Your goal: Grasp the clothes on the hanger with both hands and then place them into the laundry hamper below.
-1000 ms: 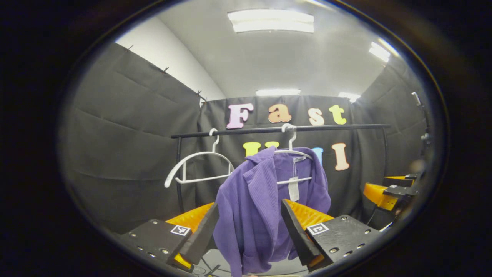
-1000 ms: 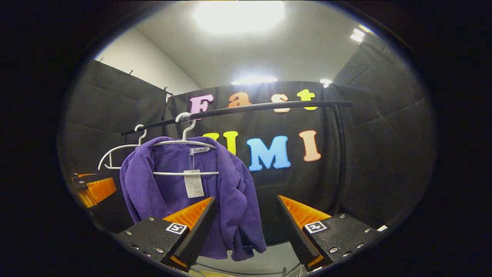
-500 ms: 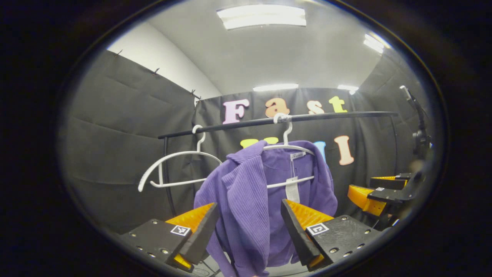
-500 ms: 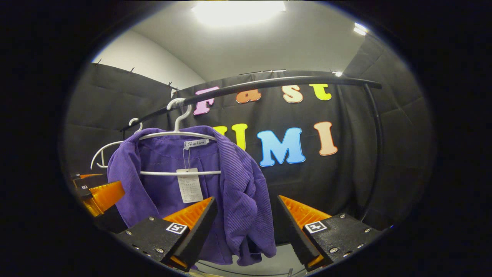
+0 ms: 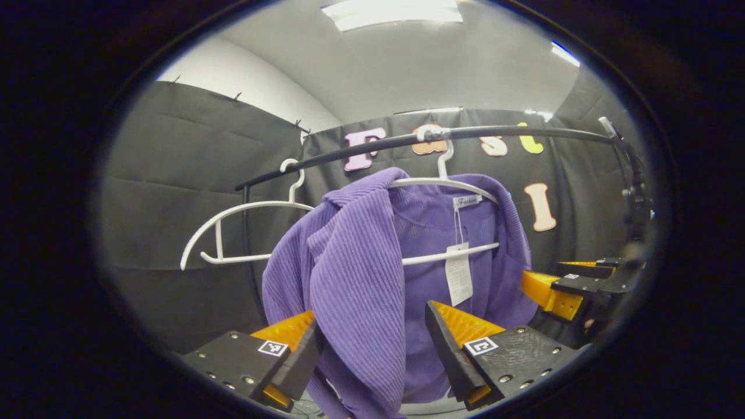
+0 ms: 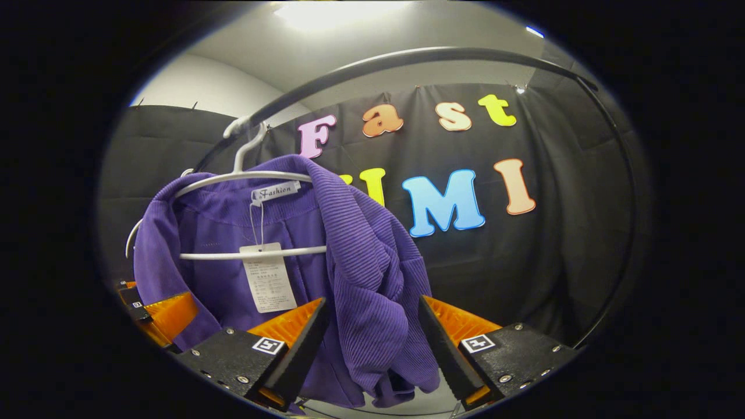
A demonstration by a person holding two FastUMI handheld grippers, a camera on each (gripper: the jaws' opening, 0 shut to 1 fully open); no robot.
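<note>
Between your left gripper's (image 5: 372,349) spread fingers hangs one front panel of the purple ribbed cardigan (image 5: 361,273); the jaws stand wide open with the knit in the gap, and neither finger presses on it. Your right gripper (image 6: 372,349) is likewise wide open, with the bunched opposite front panel of the cardigan (image 6: 372,273) hanging in its gap, ungripped. Neither gripper holds anything. The cardigan hangs open-fronted on a white hanger (image 5: 442,183) whose hook sits on the black rail (image 5: 524,132); a paper tag (image 6: 269,278) dangles from the collar across the hanger's lower bar. An empty white hanger (image 5: 233,233) hangs just beside it on the same rail. Judging by the folds, the knit is soft, light and limp: it should bunch readily under the pads and is unlikely to slip, but it will sag and trail once free. Take hold high on each front panel, near the shoulders, where the ribbed fabric is doubled over, so both sides can lift off the hanger's arms together. Keep clear of the tag and the hanger bar, or you may drag the hanger along. You have no sight of the hamper from either gripper view.
</note>
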